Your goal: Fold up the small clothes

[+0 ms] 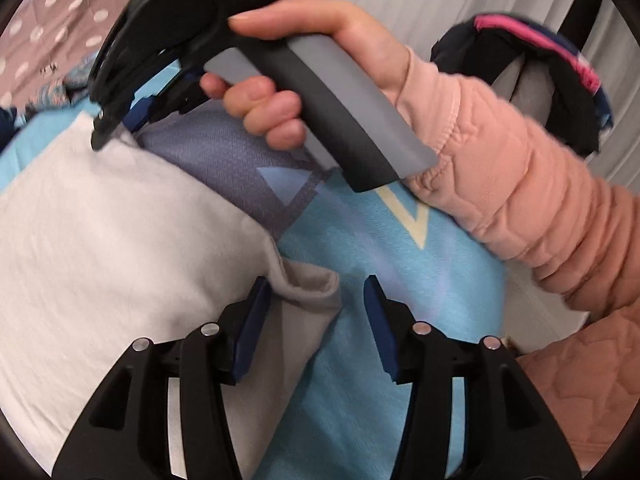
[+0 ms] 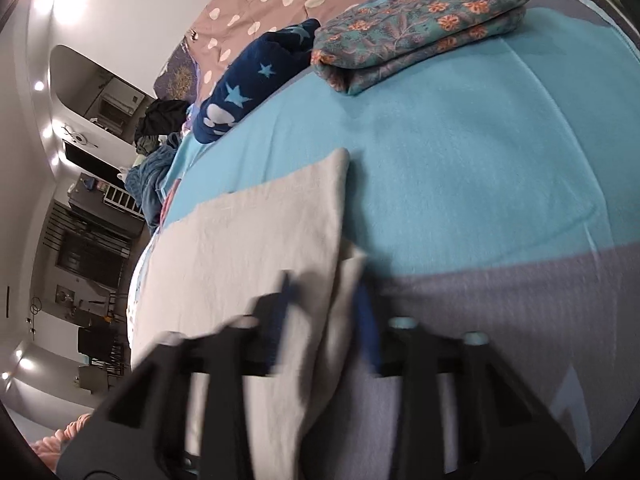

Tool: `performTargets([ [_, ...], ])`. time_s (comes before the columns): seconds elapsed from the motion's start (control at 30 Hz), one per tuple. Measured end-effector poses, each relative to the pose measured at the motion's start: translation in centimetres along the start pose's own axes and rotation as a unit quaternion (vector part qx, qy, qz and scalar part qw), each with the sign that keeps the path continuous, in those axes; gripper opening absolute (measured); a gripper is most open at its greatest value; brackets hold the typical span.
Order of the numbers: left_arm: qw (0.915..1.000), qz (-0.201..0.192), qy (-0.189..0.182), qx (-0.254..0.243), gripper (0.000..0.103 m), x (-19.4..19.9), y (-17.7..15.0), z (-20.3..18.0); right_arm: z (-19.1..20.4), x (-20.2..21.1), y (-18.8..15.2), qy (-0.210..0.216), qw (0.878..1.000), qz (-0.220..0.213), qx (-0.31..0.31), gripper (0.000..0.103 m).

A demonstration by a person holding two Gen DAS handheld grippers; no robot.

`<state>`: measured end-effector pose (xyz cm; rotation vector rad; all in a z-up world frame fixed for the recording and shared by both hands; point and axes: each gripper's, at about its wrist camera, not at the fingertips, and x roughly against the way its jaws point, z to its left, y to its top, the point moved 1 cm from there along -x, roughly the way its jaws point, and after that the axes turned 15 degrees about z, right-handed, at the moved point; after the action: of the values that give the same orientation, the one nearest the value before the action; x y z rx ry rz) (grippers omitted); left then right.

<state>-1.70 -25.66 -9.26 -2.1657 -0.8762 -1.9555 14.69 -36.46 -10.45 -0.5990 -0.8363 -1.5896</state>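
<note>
Right wrist: floral folded cloth (image 2: 420, 28), star blanket (image 2: 256, 80) beyond white garment (image 2: 260, 248).

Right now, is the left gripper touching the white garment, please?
Touching, though not gripping: in the left wrist view, the left gripper stands open, and its left finger rests against the folded corner of the white garment.

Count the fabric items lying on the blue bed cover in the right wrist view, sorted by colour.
Off-white cloth: 1
Teal floral folded garment: 1
Navy star-print piece: 1
Total: 3
</note>
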Motion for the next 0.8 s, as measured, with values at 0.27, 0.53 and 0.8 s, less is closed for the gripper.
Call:
performTargets([
  [0.27, 0.9998, -0.013, 0.004, -0.011, 0.01, 1.3, 0.7, 0.9, 0.9, 1.8, -0.4, 0.017, 0.999, -0.04, 0.013, 0.004],
  [0.53, 0.9988, -0.021, 0.016, -0.042, 0.011, 0.6, 0.1, 0.3, -0.1, -0.3, -0.4, -0.086, 0.996, -0.038, 0.007, 0.003],
  [0.8, 0.9951, -0.062, -0.043, -0.065, 0.019, 4.1, -3.1, -1.2, 2.6, 4.5, -4.5, -0.146, 0.984, -0.096, 0.046, 0.017],
])
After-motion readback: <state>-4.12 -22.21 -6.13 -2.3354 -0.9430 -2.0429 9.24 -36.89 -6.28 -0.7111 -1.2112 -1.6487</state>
